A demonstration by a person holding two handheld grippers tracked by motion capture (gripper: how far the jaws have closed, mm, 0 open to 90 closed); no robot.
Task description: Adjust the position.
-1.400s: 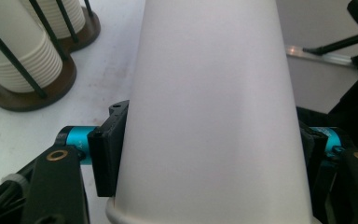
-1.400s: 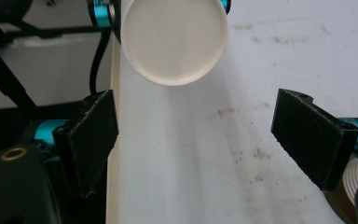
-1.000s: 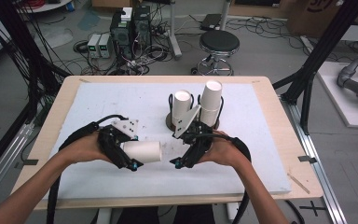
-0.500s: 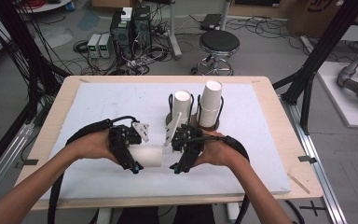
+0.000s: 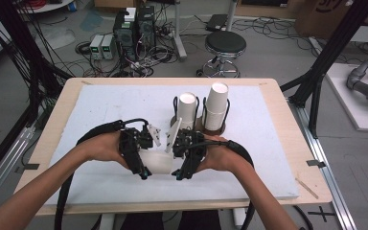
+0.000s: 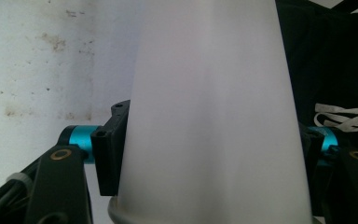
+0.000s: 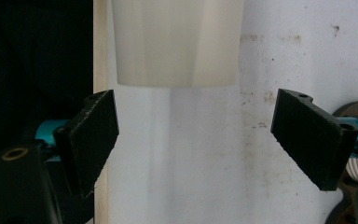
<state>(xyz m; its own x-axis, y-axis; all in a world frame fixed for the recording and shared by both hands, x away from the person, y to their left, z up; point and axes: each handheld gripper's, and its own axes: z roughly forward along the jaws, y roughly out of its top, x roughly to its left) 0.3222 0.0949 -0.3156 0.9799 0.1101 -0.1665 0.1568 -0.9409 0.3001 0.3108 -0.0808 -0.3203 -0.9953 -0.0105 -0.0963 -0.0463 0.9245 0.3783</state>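
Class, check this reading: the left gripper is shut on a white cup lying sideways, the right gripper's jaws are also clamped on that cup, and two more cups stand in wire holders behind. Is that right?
Not quite. The right gripper is open: in the right gripper view its jaws stand apart with the cup ahead of them, untouched. The left gripper is shut on it, and two cups stand in holders behind.
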